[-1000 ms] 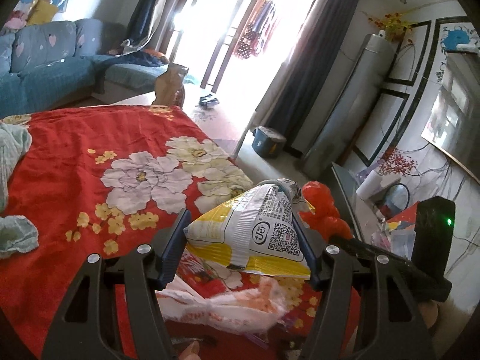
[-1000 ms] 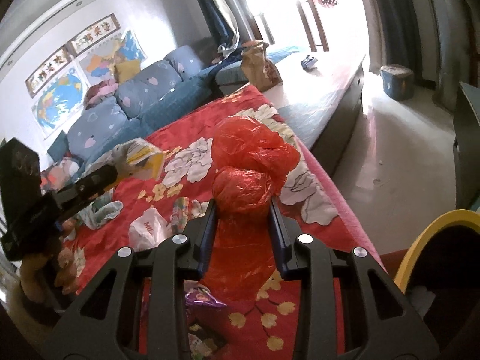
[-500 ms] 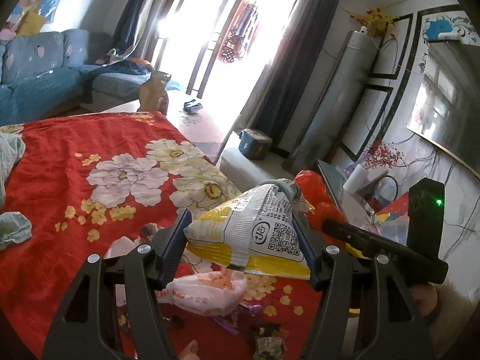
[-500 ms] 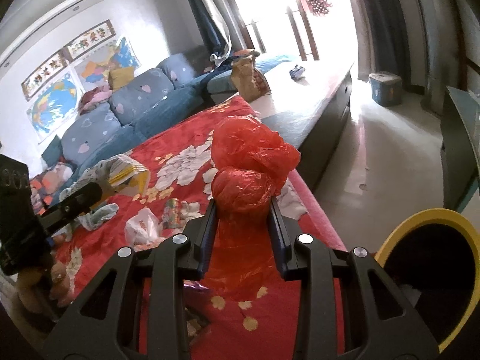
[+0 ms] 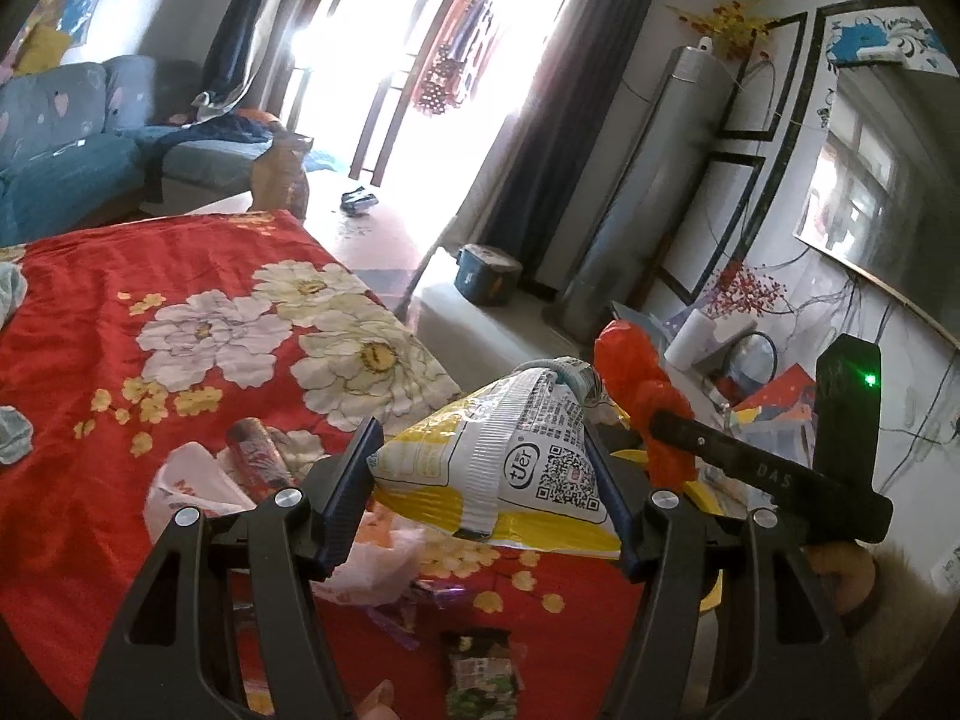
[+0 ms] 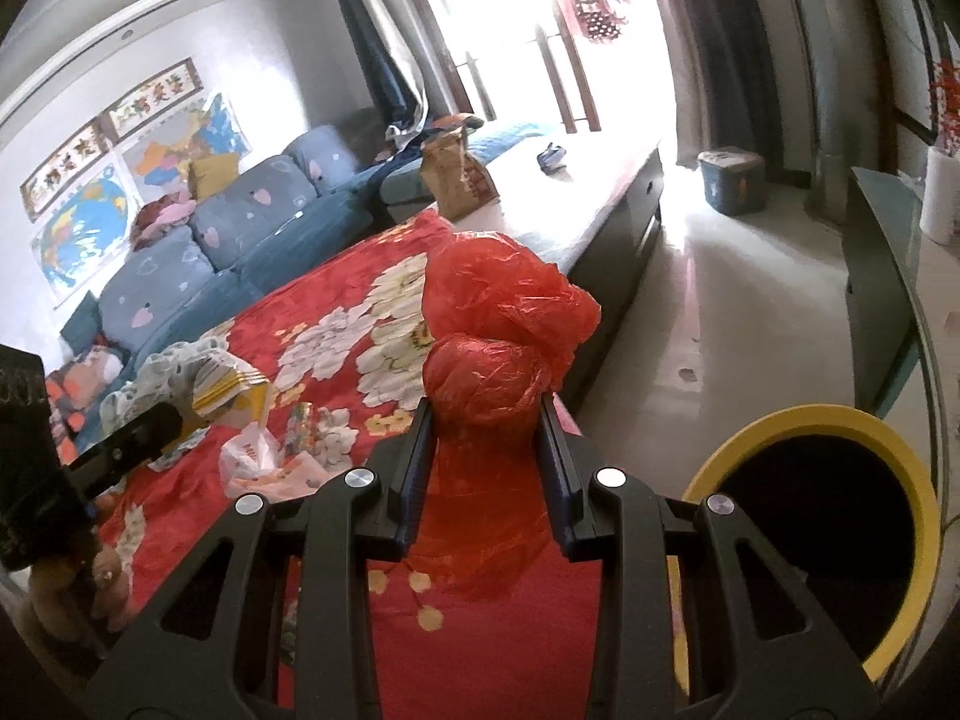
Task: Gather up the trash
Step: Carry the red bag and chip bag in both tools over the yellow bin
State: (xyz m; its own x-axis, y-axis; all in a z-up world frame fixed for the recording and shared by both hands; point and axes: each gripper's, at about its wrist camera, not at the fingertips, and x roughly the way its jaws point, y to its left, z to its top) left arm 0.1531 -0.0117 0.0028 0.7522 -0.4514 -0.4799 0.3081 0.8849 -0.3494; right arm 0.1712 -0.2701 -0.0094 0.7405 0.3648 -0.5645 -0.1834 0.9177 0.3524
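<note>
Left tool: clenched on a yellow-and-white snack bag, held clear above the red floral cloth that covers the bench. The bag is pinched across its width, seam uppermost, and sits square between the fingers.

Right tool: clenched on a crumpled red plastic bag, gripped low on the bundle with the knotted bulk standing above the fingertips. It too is carried above the cloth, near the bench's right edge.

Receptacle: a yellow-rimmed bin stands on the floor just beside that right edge, mouth open and dark inside; its contents cannot be made out.

Remaining litter on the cloth, near the front edge: a white plastic bag, a red wrapper, a purple scrap and a small green packet.

Assessment: the step in hand appears to be delivery of both held items to the bin. Recommended practice: bring the right tool fully over the bin mouth before opening, since a light film bag can drift and catch on the rim. Release low inside the opening. The left tool should follow separately, not alongside, to avoid the two tools clashing over a narrow mouth. The snack bag may cling to a finger; open wide. Several pieces remain, so the task is judged partly complete.
</note>
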